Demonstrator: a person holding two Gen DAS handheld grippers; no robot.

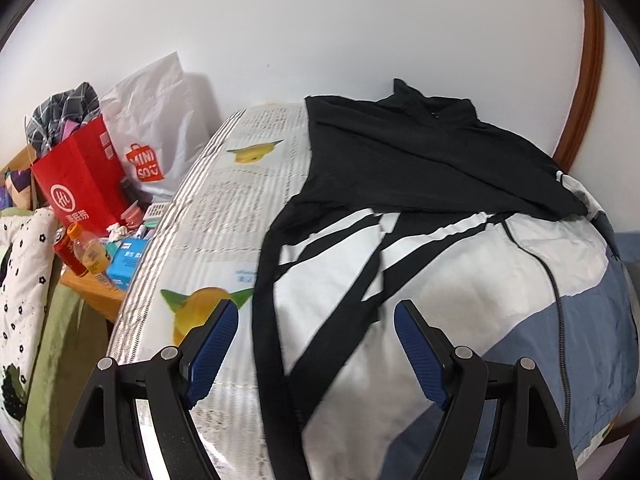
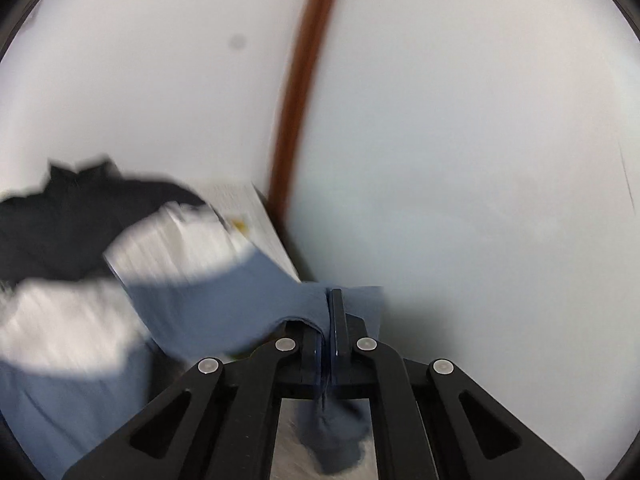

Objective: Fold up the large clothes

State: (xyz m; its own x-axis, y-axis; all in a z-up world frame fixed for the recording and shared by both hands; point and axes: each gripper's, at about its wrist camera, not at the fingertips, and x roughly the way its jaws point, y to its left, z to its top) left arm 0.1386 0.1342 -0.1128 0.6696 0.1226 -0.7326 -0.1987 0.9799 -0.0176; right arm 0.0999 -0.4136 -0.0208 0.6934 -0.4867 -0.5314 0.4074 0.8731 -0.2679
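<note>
A large jacket [image 1: 440, 240], black at the top, white in the middle and blue-grey at the hem, lies spread on a printed table cover [image 1: 240, 184]. My left gripper [image 1: 316, 320] is open and empty, hovering just above the jacket's black-striped left side. My right gripper [image 2: 330, 300] is shut on the blue-grey part of the jacket [image 2: 224, 304] and holds it lifted off the table; the cloth is motion-blurred there. The jacket's black collar shows at the far left of the right wrist view [image 2: 60, 208].
A red paper bag [image 1: 80, 184], a white Miniso bag [image 1: 156, 136], bottles [image 1: 88, 256] and a blue box [image 1: 126, 260] crowd a wooden side table at left. A white wall and a brown door frame [image 1: 588, 80] stand behind the table.
</note>
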